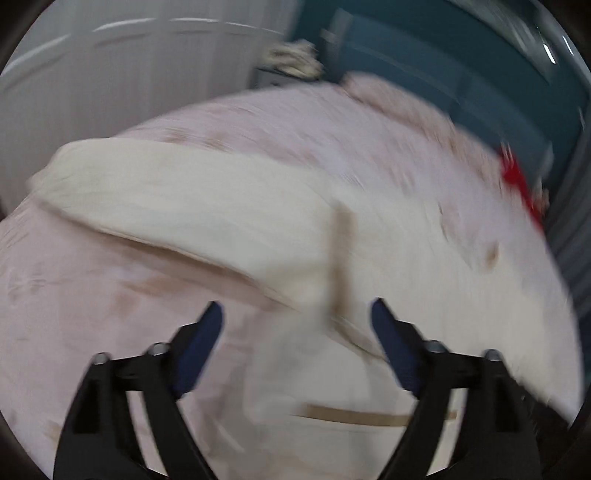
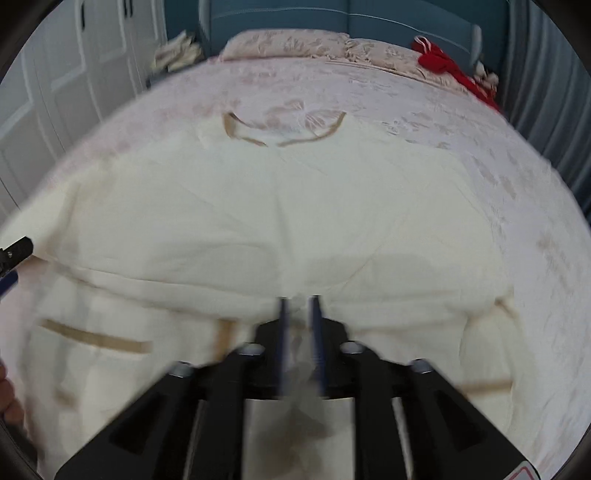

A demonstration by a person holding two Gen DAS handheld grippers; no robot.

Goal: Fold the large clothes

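Note:
A large cream garment with tan trim (image 2: 258,221) lies spread on the pink bed (image 2: 424,110), its tan neckline (image 2: 284,131) toward the pillows. My right gripper (image 2: 299,306) is shut on a fold of the garment near its lower middle. My left gripper (image 1: 297,314) is open and empty, hovering just above the garment's left side (image 1: 207,199), where a sleeve or flap lies folded over; its tip also shows at the left edge of the right wrist view (image 2: 16,251). Both views are blurred by motion.
Pink patterned pillows (image 2: 288,44) sit at the bed's head against a teal headboard (image 2: 388,22). A red cloth item (image 2: 450,70) lies at the far right corner. White wardrobe doors (image 2: 74,74) stand to the left, with a pale bundle (image 2: 177,51) beside them.

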